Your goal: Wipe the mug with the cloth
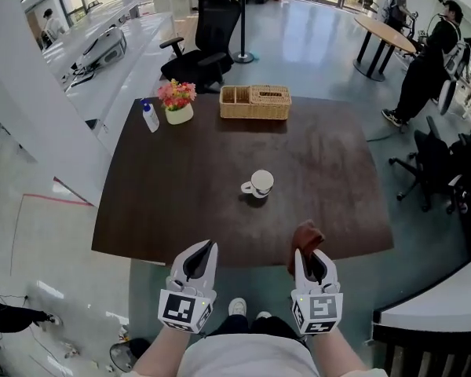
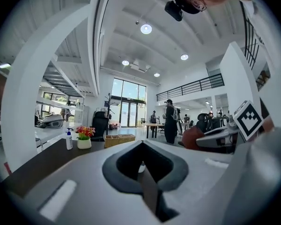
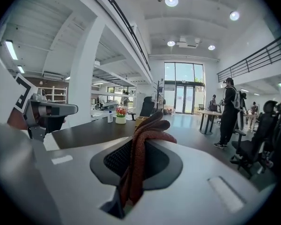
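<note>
A white mug (image 1: 260,184) stands near the middle of the dark brown table (image 1: 180,187), handle to the left. My right gripper (image 1: 308,251) is at the table's front edge, shut on a rust-brown cloth (image 1: 304,237) that bunches up above its tips. The right gripper view shows the cloth (image 3: 141,158) pinched between the jaws. My left gripper (image 1: 203,247) hovers at the front edge left of the mug, jaws together with nothing in them. In the left gripper view a sliver of the mug (image 2: 141,167) shows behind the closed jaws.
At the table's far edge are a wicker basket (image 1: 255,102), a white pot of flowers (image 1: 177,103) and a pump bottle (image 1: 149,117). A black office chair (image 1: 204,42) stands behind the table. People stand near a round table (image 1: 386,36) at the far right.
</note>
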Available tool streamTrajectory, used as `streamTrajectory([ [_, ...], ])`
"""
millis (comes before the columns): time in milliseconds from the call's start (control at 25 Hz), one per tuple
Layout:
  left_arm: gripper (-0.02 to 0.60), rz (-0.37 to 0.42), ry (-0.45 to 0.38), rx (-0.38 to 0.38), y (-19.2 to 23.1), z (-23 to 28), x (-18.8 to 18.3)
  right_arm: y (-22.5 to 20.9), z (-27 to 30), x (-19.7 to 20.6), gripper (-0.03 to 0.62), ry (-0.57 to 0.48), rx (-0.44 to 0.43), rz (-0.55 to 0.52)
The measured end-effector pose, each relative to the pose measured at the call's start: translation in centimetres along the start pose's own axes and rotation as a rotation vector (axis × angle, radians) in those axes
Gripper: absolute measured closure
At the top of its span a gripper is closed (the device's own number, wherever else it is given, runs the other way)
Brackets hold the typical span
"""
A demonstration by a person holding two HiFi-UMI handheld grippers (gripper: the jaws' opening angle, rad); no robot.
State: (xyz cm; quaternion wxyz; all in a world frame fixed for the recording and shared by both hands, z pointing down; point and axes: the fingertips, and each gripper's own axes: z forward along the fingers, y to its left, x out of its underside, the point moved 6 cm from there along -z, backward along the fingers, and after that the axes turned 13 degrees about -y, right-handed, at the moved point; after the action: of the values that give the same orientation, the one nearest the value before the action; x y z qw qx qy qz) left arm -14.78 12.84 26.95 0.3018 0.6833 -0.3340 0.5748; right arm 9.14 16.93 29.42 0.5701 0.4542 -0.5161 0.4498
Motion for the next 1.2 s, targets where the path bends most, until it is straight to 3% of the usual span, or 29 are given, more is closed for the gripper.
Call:
streamTrajectory([
  [240, 0.581, 0.080, -0.002, 0.001, -4.9, -3.7, -0.7, -0.8, -6.3, 0.4, 0.514, -0.009, 0.036, 0.002],
  [680, 0.581, 0.102, -0.034, -0.072, -15.7, -11.8, -2.5, -0.2, -17.7, 0.0, 0.516, -0.088, -0.080, 0.003],
  [1200, 0.581, 0.168, -0.044, -0.087, -21.7, -18.0, -4.2, 0.2, -26.1, -0.1, 0.517, -0.123, -0.124, 0.010],
])
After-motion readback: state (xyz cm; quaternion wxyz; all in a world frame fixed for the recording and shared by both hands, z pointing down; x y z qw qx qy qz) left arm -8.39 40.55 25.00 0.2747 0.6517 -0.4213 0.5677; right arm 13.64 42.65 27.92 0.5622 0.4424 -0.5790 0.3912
